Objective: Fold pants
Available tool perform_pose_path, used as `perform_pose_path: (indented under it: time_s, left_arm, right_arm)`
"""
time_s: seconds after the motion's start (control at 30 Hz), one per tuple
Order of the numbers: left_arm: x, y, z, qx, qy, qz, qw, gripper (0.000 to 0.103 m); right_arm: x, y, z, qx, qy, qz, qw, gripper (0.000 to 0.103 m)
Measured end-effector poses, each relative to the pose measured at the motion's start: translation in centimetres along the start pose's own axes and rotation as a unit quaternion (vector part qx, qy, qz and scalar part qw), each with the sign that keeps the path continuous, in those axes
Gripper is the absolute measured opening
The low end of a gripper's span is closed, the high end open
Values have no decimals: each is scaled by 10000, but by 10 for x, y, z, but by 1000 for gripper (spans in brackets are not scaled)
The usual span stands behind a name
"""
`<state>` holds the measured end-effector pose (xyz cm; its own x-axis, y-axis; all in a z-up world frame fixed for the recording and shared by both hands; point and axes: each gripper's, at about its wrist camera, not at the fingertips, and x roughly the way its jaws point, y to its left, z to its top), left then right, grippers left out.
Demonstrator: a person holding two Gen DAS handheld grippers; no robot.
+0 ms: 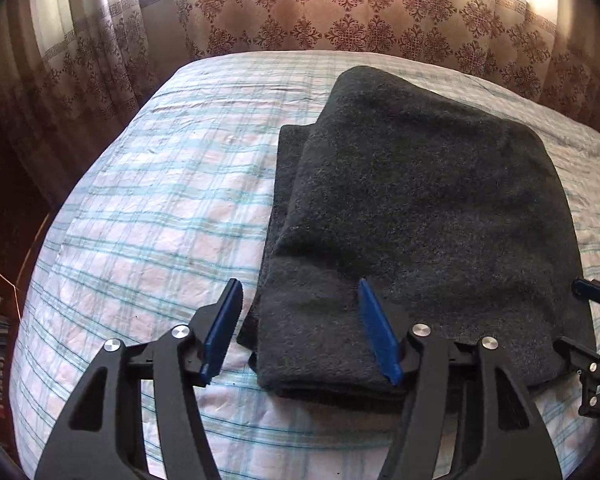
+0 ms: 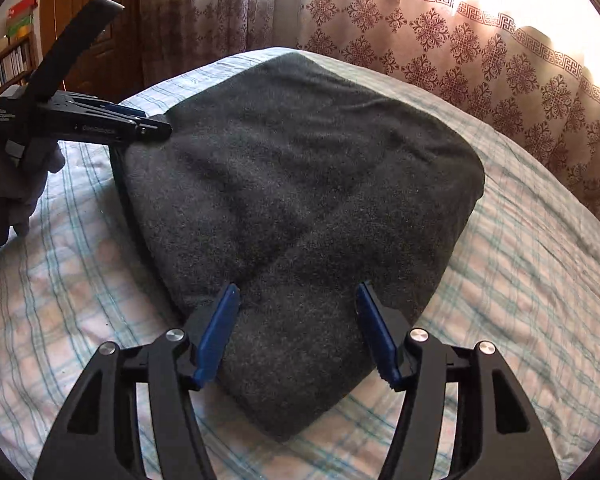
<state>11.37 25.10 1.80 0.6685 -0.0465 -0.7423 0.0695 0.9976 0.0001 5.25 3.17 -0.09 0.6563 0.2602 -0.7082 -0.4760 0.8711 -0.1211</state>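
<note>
Item: dark grey fleece pants (image 1: 420,208), folded into a thick rectangular stack on the bed with the pale blue-and-pink checked sheet (image 1: 148,208).
Left gripper (image 1: 300,292): jaws stand wide, nothing clamped; the near left corner of the stack lies between and just ahead of them, one blue pad over the fabric, the other beside its edge.
Right gripper (image 2: 298,292): jaws stand wide, empty; the near corner of the stack lies between and just beyond them, with no pad pressing on it.
Hand: a gloved hand (image 2: 12,184) carries the left gripper, seen at the far left edge of the stack.
Step in hand: judged to be release after a fold; layers sit stacked, edges roughly aligned, a lower layer protruding left of the jaws.
Next move: judged either a final fold, needing both jaws to close on the near edge, or a withdrawal clear of the fabric.
Risk: a pad catching the fleece could drag the top layer askew.
</note>
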Motion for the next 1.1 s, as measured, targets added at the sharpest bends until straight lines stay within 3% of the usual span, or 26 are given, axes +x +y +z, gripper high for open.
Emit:
perform_pose_path:
  time_s: [0.1, 0.23, 0.37, 0.5, 0.67, 0.83, 0.97, 1.1]
  left_arm:
    - [0, 8, 1, -222, 29, -142, 9996, 65]
    - [-19, 3, 19, -120, -41, 148, 9998, 65]
    - [-48, -11, 54, -156, -518, 89, 9985, 65]
    - [-28, -49, 82, 226, -654, -205, 9974, 65]
    - [32, -66, 111, 138, -294, -556, 9979, 65]
    - [67, -62, 116, -17, 76, -623, 9980, 65]
    - [63, -61, 109, 51, 53, -595, 9982, 65]
    - [36, -51, 100, -151, 16, -591, 9981, 65]
  right_arm:
    - [0, -7, 6, 94, 88, 179, 9998, 61]
    - [-21, -35, 26, 581, -186, 474, 9970, 61]
    - [-17, -79, 59, 1156, -495, 319, 9915, 61]
    - [13, -107, 86, 1382, -493, 251, 9889, 61]
    - [55, -119, 102, 1482, -201, 405, 9879, 63]
    - [78, -115, 95, 1335, -32, 409, 9902, 65]
    - [74, -113, 96, 1259, -74, 383, 9913, 64]
    - [26, -104, 86, 1318, -321, 590, 9890, 64]
